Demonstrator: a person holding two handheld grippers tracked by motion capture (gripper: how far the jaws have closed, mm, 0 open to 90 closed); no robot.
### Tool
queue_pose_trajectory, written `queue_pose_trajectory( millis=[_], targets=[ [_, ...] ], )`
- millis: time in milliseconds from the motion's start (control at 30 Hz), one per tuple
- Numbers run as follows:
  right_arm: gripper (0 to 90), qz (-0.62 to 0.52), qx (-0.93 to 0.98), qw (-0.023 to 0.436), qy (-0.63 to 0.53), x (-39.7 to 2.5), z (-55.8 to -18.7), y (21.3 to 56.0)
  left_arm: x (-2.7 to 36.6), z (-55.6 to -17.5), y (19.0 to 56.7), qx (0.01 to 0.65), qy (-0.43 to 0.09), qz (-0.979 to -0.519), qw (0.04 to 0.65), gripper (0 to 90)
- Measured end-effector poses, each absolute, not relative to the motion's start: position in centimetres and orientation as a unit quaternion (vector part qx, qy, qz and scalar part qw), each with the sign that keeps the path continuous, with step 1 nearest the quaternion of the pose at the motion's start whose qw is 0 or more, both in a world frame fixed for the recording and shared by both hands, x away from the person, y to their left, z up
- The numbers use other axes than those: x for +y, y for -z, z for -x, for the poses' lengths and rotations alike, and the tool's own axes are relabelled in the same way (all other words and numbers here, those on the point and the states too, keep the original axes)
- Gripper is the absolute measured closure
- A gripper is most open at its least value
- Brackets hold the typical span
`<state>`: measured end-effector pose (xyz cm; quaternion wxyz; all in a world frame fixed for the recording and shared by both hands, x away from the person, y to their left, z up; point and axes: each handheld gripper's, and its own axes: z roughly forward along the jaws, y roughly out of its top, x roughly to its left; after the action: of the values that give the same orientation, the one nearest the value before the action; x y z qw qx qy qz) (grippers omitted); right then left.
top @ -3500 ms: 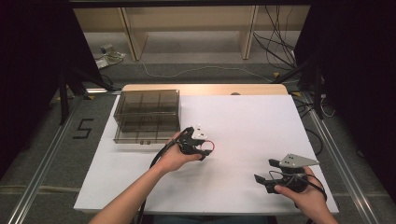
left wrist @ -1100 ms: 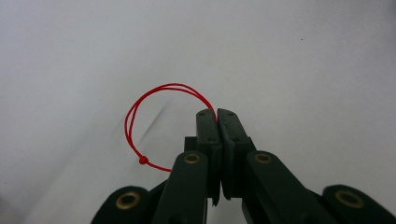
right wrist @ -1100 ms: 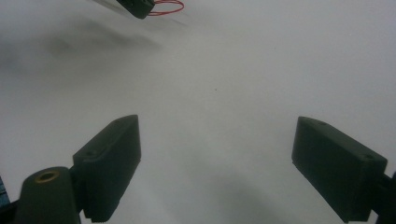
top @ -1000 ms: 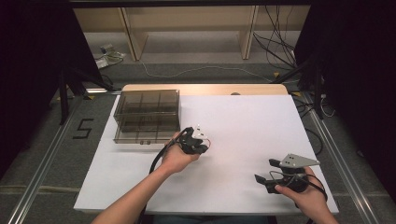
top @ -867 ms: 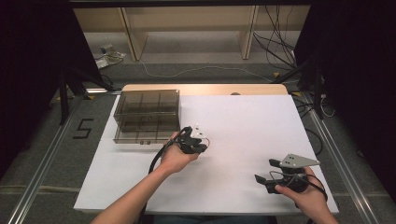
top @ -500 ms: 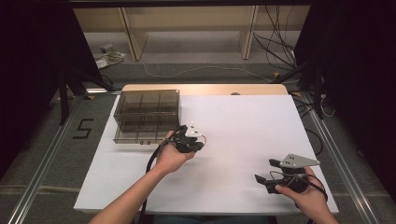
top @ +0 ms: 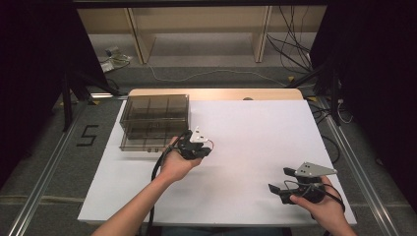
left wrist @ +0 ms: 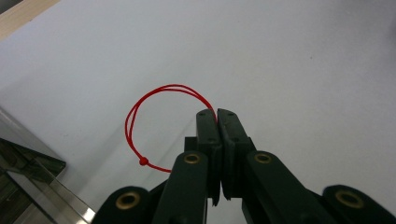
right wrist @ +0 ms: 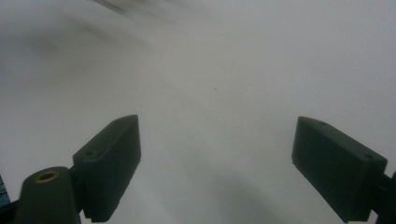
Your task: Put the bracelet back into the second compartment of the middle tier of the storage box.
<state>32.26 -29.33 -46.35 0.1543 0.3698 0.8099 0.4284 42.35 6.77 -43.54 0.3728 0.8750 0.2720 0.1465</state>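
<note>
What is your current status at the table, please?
Left gripper shut on red string loop, beside smoky compartment box. Right gripper open, holding nothing, over white tabletop. Nothing in the way.

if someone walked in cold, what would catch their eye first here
Probably the thin red string loop pinched between the shut jaws of the left gripper, bright against the white table. Next, the smoky clear compartment box at the table's far left corner. The right gripper sits open near the front right edge, holding nothing.
</note>
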Motion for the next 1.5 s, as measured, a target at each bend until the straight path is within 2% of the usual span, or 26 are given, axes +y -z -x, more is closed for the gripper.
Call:
queue_pose_trajectory(
  millis=[1500],
  targets=[
    [16.2, -0.368, 0.811, 0.154, -0.428, -29.4, -32.2, 46.3, 11.2, -42.4, 41.5, 0.32, -0.173, -0.844, 0.395, 88.4]
  ],
)
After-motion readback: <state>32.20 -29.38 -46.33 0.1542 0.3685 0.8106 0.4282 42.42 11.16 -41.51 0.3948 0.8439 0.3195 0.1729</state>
